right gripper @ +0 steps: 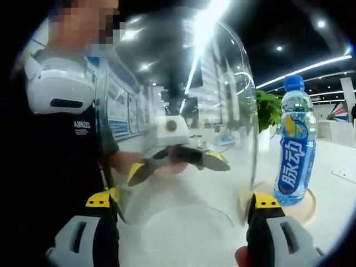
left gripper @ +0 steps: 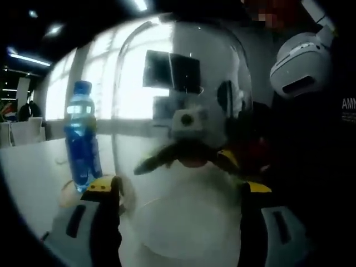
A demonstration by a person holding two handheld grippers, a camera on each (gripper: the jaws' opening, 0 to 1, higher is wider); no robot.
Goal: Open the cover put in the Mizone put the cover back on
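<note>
A clear glass dome cover (left gripper: 183,83) stands between my left gripper's (left gripper: 178,189) wide-spread jaws, which press on its two sides. A blue Mizone bottle (left gripper: 82,139) stands upright to the left on a round wooden base (left gripper: 65,194), outside the cover. In the right gripper view the same cover (right gripper: 183,72) sits between my right gripper's (right gripper: 183,203) jaws, and the bottle (right gripper: 295,150) stands on the base (right gripper: 308,208) to the right. Through the glass each view shows the opposite gripper (left gripper: 189,158) (right gripper: 178,158) facing it from the far side of the cover.
The white table (left gripper: 33,172) (right gripper: 339,189) carries the base and bottle. A person in a dark shirt (right gripper: 55,139) with a white device (left gripper: 303,69) at the chest stands close behind the cover. A green plant (right gripper: 270,111) is farther back.
</note>
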